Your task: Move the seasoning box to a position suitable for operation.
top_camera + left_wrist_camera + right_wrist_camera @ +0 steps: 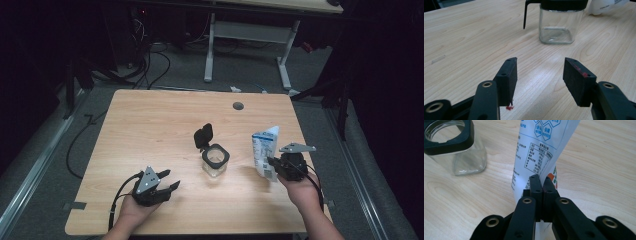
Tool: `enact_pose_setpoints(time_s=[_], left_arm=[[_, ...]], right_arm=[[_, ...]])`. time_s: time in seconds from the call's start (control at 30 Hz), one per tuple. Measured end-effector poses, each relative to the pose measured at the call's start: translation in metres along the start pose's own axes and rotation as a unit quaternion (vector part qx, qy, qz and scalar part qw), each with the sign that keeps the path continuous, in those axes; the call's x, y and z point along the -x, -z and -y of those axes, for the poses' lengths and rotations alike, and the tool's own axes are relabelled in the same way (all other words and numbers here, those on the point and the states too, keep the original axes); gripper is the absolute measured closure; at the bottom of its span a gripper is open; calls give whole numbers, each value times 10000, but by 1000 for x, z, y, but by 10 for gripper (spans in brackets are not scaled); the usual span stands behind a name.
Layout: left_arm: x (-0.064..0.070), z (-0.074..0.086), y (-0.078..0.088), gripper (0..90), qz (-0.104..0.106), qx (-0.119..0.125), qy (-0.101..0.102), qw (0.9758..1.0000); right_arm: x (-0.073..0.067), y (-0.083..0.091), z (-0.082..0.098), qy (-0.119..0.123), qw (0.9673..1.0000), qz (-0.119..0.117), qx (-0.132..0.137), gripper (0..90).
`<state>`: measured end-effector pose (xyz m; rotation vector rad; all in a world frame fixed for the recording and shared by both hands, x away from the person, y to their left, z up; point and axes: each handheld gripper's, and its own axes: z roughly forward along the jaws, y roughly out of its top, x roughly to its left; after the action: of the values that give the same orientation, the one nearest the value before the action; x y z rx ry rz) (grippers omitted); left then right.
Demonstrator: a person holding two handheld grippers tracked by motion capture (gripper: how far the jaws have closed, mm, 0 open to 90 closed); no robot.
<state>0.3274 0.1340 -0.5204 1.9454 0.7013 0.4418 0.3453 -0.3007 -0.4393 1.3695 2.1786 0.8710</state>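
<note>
One wooden table [150, 130], two grippers, one jar, one pouch, one person with both hands in from the bottom edge of the high view.

Left gripper [167, 186] sat low on the near left part of the table, held in the left hand [131, 210]. Its two jaws stood apart with nothing between them; in the left gripper view bare wood showed through the gap, and one small red mark [509, 108] lay on the table under the left pad. Red smears also showed on the top edge of the other pad.

Right gripper [270, 165] was at the near right, held in the right hand [302, 192]. Its jaws were pressed together on the lower edge of one white printed pouch [265, 150], pinching the thin film flat. The pouch stood roughly upright, tilted a bit, right of the jar and apart from it. The right gripper view showed blue hexagon prints and a nutrition table on its face.

One clear glass jar [216, 162] stood near the table's middle, between the two grippers, with a black square collar and one black flip lid [203, 136] hinged open and standing up behind it. Jar looked empty.

One round grey grommet [238, 106] sat in the far part of the tabletop.
</note>
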Motion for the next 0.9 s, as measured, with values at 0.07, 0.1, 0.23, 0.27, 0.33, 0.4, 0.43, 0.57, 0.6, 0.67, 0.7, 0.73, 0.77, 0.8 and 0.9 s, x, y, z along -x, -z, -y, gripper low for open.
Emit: enact_pose_setpoints(time_s=[0.07, 0.1, 0.23, 0.27, 0.33, 0.4, 0.43, 0.57, 0.6, 0.67, 0.7, 0.73, 0.77, 0.8, 0.9], left_arm=[[0, 0, 0, 453, -1, 14, -3, 10000], [1, 0, 0, 453, 7, 21, -3, 10000], [1, 0, -1, 453, 26, 38, -20, 10000], [1, 0, -1, 453, 45, 39, -23, 10000], [2, -1, -2, 453, 75, 47, -31, 10000], [2, -1, -2, 452, 123, 92, -30, 9999], [2, -2, -2, 452, 154, 114, -27, 9998], [3, -2, -3, 449, 329, 205, 59, 9992], [3, -2, -4, 449, 356, 200, 38, 9992], [4, -2, -5, 447, 354, 183, -37, 9992], [5, -3, -4, 447, 355, 181, -65, 9992], [5, -3, -4, 447, 343, 190, -88, 9992], [5, -3, -3, 447, 336, 193, -97, 9992], [6, -3, -3, 447, 323, 212, -108, 9992], [7, -4, -1, 447, 319, 242, -114, 9991]], right_arm=[[0, 2, -1, 41, 10000, -10, -78, 899], [0, 3, -2, 68, 9999, -23, -117, 899], [-2, 5, -6, 156, 9994, -63, -300, 899], [-2, 6, -6, 176, 9992, -70, -339, 899], [-4, 6, -8, 232, 9987, -78, -441, 899], [-5, 7, -9, 274, 9982, -93, -529, 899], [-6, 8, -10, 288, 9979, -113, -571, 899], [-8, 8, -14, 309, 9967, -138, -739, 900], [-8, 8, -15, 319, 9964, -138, -776, 899], [-10, 8, -17, 378, 9953, -129, -880, 899], [-11, 9, -19, 404, 9949, -134, -913, 900], [-11, 9, -20, 425, 9946, -163, -937, 900], [-12, 10, -21, 437, 9941, -155, -978, 900], [-12, 10, -22, 457, 9937, -168, -1005, 900], [-14, 11, -24, 519, 9919, -164, -1146, 900]])
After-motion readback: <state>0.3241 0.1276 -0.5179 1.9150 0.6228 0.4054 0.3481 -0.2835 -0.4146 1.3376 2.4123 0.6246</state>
